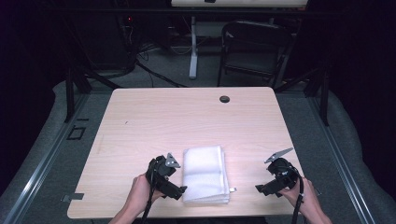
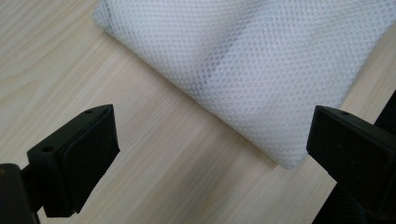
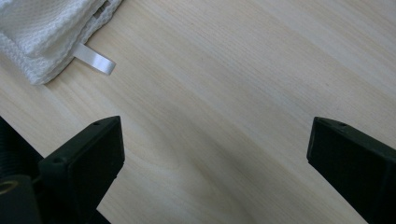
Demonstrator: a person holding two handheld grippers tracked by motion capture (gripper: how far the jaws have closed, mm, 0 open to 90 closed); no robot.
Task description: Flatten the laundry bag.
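A folded white mesh cloth lies flat near the front edge of the light wooden table. My left gripper sits just left of the cloth's front corner, open, with bare wood between its jaws and the mesh cloth just beyond them. My right gripper is off to the right of the cloth, also open over bare wood. In the right gripper view a corner of the cloth and its small white ribbon tab lie at the upper left.
A dark round cable port sits near the table's far edge. Beyond the table stand a black chair and a white desk leg on a grey floor. A person's hands hold both grippers at the front edge.
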